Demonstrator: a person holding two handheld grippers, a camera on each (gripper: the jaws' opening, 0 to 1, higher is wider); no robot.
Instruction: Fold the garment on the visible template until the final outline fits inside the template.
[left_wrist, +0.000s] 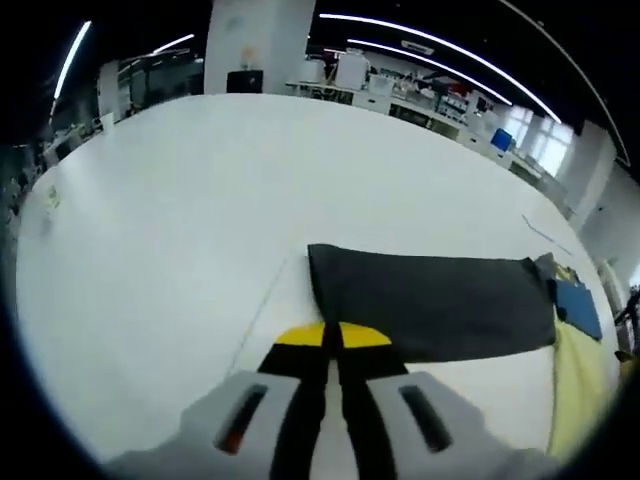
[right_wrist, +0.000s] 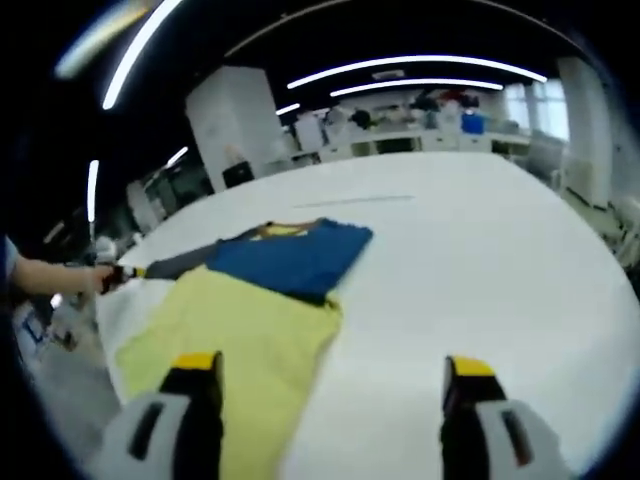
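A dark grey folded garment (left_wrist: 430, 300) lies on the white table (left_wrist: 200, 200). My left gripper (left_wrist: 332, 336) is shut, its yellow tips covering the garment's near left corner, apparently pinching it. A faint template line (left_wrist: 262, 310) runs on the table just left of the jaws. In the right gripper view the same grey garment (right_wrist: 175, 265) shows at the left, with the left gripper (right_wrist: 118, 276) at its end. My right gripper (right_wrist: 332, 380) hangs open above the table, its left jaw over a yellow garment (right_wrist: 240, 335).
A blue garment (right_wrist: 295, 255) lies partly over the yellow one and the grey one; both also appear at the right as the blue garment (left_wrist: 578, 305) and the yellow garment (left_wrist: 578, 390). A person's hand (right_wrist: 40, 275) holds the left gripper. Benches and shelves (left_wrist: 420, 95) stand beyond the table's far edge.
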